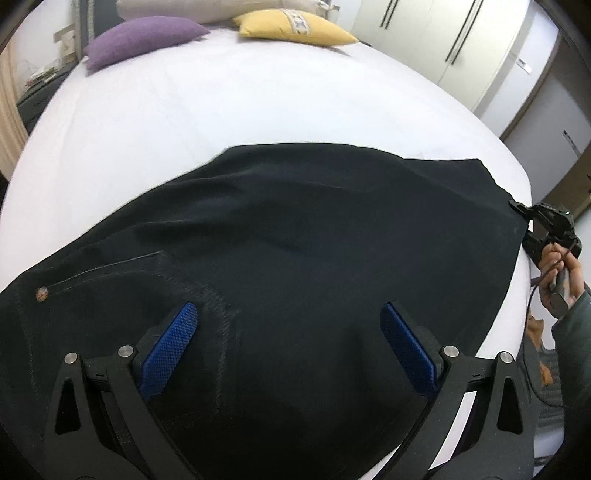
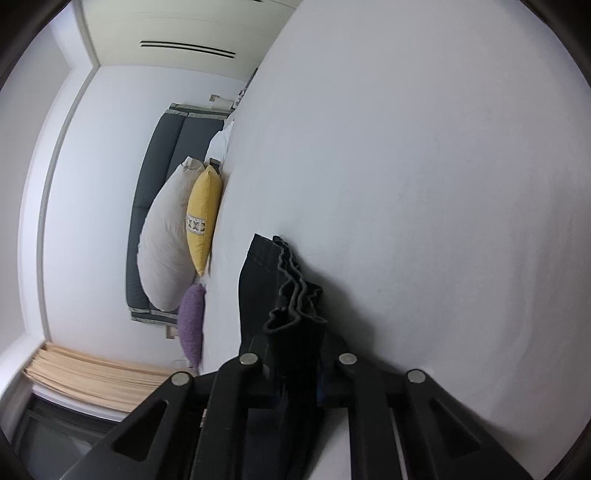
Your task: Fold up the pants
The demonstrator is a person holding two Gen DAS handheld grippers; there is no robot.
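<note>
Black denim pants (image 1: 295, 240) lie flat on the white bed (image 1: 184, 110). Left claw (image 1: 288, 343) gapes open above the waistband; right claw (image 2: 299, 373) pinches the stacked hems. Mid-fold, I judge: next carry hems toward waistband.

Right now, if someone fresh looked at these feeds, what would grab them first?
The black pants spread across the white bed, filling the left wrist view under the open left gripper. Next, the right gripper clamped on their bunched hem end. Then the yellow pillow and purple pillow at the headboard.
</note>
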